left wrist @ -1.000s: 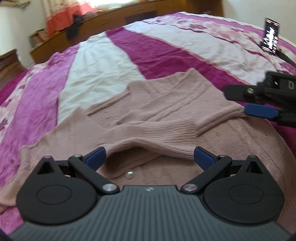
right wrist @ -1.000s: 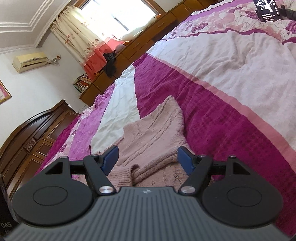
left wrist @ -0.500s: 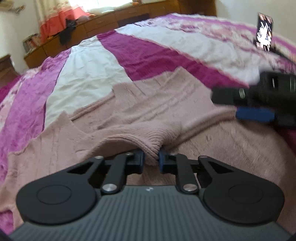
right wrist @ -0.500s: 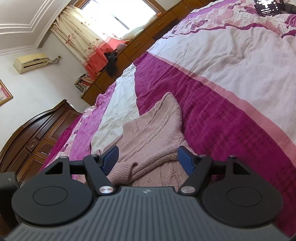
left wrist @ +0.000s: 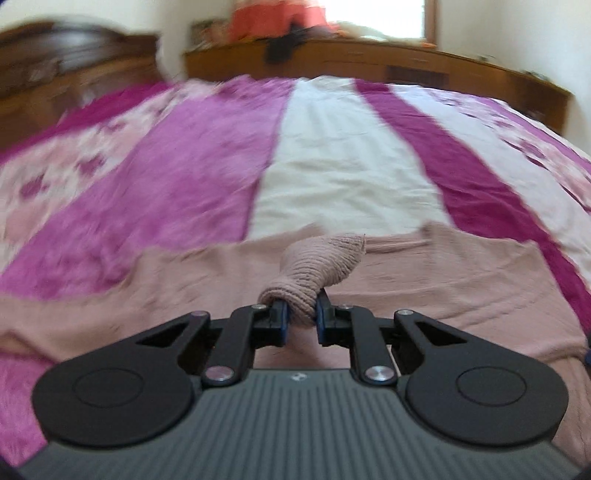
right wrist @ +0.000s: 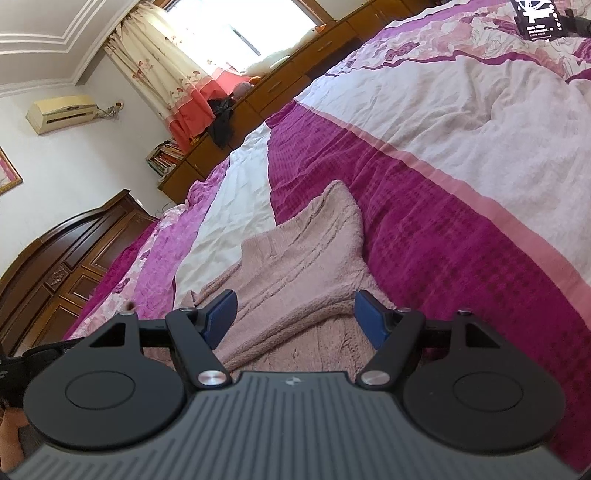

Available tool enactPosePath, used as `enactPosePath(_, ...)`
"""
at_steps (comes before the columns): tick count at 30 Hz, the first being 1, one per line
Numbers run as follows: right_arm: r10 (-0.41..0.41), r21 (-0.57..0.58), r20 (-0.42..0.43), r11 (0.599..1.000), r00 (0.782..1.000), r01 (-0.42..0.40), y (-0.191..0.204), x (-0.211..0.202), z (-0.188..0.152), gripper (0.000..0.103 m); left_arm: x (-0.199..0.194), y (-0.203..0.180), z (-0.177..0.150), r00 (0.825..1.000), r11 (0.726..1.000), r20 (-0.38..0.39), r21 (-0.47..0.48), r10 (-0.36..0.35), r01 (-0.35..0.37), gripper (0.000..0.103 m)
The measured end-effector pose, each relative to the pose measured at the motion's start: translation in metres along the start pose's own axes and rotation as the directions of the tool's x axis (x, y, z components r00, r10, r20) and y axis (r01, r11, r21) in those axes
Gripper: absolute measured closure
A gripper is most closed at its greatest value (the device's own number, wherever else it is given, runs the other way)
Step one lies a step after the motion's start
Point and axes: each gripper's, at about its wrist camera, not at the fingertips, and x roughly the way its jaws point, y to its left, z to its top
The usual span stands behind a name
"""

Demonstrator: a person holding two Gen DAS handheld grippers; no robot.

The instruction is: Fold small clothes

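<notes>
A dusty-pink knitted sweater (left wrist: 461,273) lies spread on the striped bed. In the left wrist view my left gripper (left wrist: 299,317) is shut on the ribbed cuff of a sleeve (left wrist: 321,262), which rises as a bunched roll above the sweater's body. In the right wrist view the sweater (right wrist: 295,266) lies folded over itself, one corner pointing up the bed. My right gripper (right wrist: 295,314) hovers low over its near edge, open, with nothing between its blue pads (right wrist: 221,314).
The bedspread (left wrist: 343,166) has magenta, white and flowered pink stripes. A wooden cabinet (left wrist: 369,70) runs under the window at the far end, and a dark wardrobe (right wrist: 66,266) stands at the left. A black-and-white marker card (right wrist: 537,18) rests far right on the bed.
My left gripper closed on the sleeve cuff, then lifted it and swung left, so the view now faces the cabinet. The right gripper stayed open and barely moved.
</notes>
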Motion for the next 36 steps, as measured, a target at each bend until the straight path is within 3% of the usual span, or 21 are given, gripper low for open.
enactPosePath(2,-0.004,-0.009,-0.003,1.000,1.000,0.004,0.001,0.001,0.000,0.026,0.009,0.025,-0.006,0.998,0.996,-0.056,-0.085,-0.004,-0.001,0.084)
enactPosePath(6,-0.013,-0.028,-0.011,1.000,1.000,0.013,0.005,0.005,-0.001,0.026,0.024,0.060,-0.026,0.981,0.969,-0.161,-0.239,-0.108,0.068,0.084)
enactPosePath(9,-0.022,-0.048,-0.019,0.999,1.000,0.021,0.007,0.007,-0.002,0.026,0.025,0.069,-0.036,0.975,0.953,-0.152,-0.280,-0.159,0.112,0.083)
enactPosePath(14,-0.035,-0.070,-0.029,0.997,0.999,0.033,0.009,0.011,-0.005,0.026,0.013,0.082,-0.034,0.973,0.928,-0.106,-0.338,-0.205,0.159,0.066)
enactPosePath(15,-0.037,-0.074,-0.029,0.997,0.999,0.035,0.009,0.011,-0.005,0.026,0.011,0.083,-0.032,0.975,0.923,-0.096,-0.351,-0.200,0.155,0.061)
enactPosePath(17,-0.042,-0.082,-0.030,0.996,0.999,0.040,0.010,0.012,-0.005,0.026,0.005,0.089,-0.031,0.983,0.918,-0.068,-0.373,-0.173,0.136,0.037)
enactPosePath(29,-0.048,-0.125,-0.040,0.991,0.998,0.042,0.025,0.010,-0.009,0.026,-0.008,0.106,-0.032,0.996,0.952,-0.080,-0.307,-0.040,0.014,0.036)
enactPosePath(36,-0.041,-0.154,-0.048,0.988,0.998,0.033,0.038,0.004,-0.011,0.026,-0.021,0.131,-0.032,0.996,0.948,-0.085,-0.313,0.023,-0.049,0.036)
